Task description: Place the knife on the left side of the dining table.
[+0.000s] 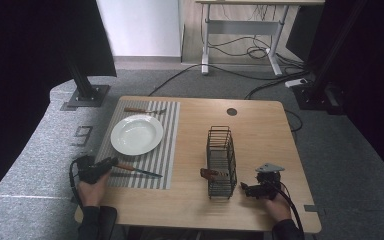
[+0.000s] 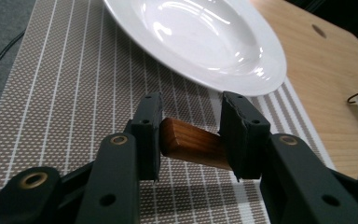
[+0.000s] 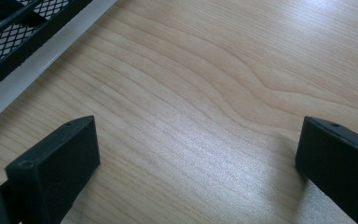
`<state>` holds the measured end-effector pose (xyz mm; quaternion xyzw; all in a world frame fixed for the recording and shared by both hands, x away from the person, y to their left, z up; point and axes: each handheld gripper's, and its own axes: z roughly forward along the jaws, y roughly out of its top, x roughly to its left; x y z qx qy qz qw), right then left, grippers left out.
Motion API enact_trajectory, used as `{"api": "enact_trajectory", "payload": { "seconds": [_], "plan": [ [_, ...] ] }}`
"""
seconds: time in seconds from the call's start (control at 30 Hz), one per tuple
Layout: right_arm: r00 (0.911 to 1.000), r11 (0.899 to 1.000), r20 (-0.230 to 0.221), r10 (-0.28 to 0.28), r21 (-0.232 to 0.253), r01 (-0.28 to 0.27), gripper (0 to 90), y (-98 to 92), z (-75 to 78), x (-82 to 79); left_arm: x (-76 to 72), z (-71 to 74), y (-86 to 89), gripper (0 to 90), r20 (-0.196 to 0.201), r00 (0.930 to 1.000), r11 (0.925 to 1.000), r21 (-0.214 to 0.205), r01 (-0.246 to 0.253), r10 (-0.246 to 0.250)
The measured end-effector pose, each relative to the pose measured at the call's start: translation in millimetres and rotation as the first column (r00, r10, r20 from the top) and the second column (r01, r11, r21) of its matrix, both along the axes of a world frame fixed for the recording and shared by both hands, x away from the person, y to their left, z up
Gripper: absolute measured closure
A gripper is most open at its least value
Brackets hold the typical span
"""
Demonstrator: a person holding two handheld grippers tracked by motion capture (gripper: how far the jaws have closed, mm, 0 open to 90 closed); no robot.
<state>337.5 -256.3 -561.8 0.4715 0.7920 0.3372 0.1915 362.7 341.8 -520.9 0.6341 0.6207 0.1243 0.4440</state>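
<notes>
Right now the left tool (image 2: 191,140) straddles the wooden handle (image 2: 193,144) of a knife (image 1: 137,171) lying on the striped placemat (image 1: 167,150) beside the white plate (image 1: 136,134); whether its pads press or merely bracket it, I can't tell. Lifted loosely, the knife might twist out. The right tool (image 3: 196,158) hangs released over the counter (image 3: 214,70). Something brown in the wire rack (image 1: 221,160) stays indistinct.
</notes>
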Motion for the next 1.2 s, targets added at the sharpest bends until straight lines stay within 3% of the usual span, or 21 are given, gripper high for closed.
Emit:
{"api": "enact_trajectory", "payload": {
  "seconds": [0.23,0.43,0.6,0.77,0.93,1.1,1.17,1.2],
  "plan": [
    [1.0,1.0,0.0,0.0,0.0,0.0,0.0,0.0,0.0,0.0,2.7,-6.4,2.6,58.1,-0.039,0.9992,0.9996,0.028,0.01,-0.009],
    [1.0,1.0,0.0,0.0,0.0,0.0,0.0,0.0,0.0,0.0,2.1,-11.4,4.0,58.0,-0.068,0.9975,0.9969,0.074,0.024,-0.019],
    [1.0,1.0,0.0,0.0,0.0,0.0,0.0,0.0,0.0,0.0,1.7,-16.9,3.2,58.9,-0.088,0.9959,0.9904,0.134,0.032,-0.021],
    [1.0,1.0,-0.001,-0.004,0.001,0.004,0.0,0.2,0.1,-0.4,0.1,-20.2,5.1,56.9,-0.075,0.997,0.9934,0.112,0.026,-0.018],
    [1.0,1.0,-0.001,-0.005,0.0,0.005,0.0,0.1,0.1,-0.5,-1.4,-18.7,5.9,42.1,-0.024,0.9996,0.9915,0.129,0.02,-0.017],
    [1.0,1.0,0.0,-0.005,0.001,0.005,0.0,0.2,0.1,-0.6,-5.7,-15.7,3.3,25.1,0.04,0.9985,0.9818,0.187,0.031,-0.039],
    [1.0,1.0,0.0,-0.005,0.0,0.005,0.0,0.2,0.1,-0.6,-7.5,-15.1,1.8,20.1,0.053,0.9972,0.9746,0.22,0.04,-0.053],
    [1.0,1.0,0.0,-0.005,0.0,0.005,0.0,0.2,0.1,-0.6,-8.4,-14.8,0.9,16.7,0.055,0.9967,0.9673,0.25,0.044,-0.059]
  ]
}}
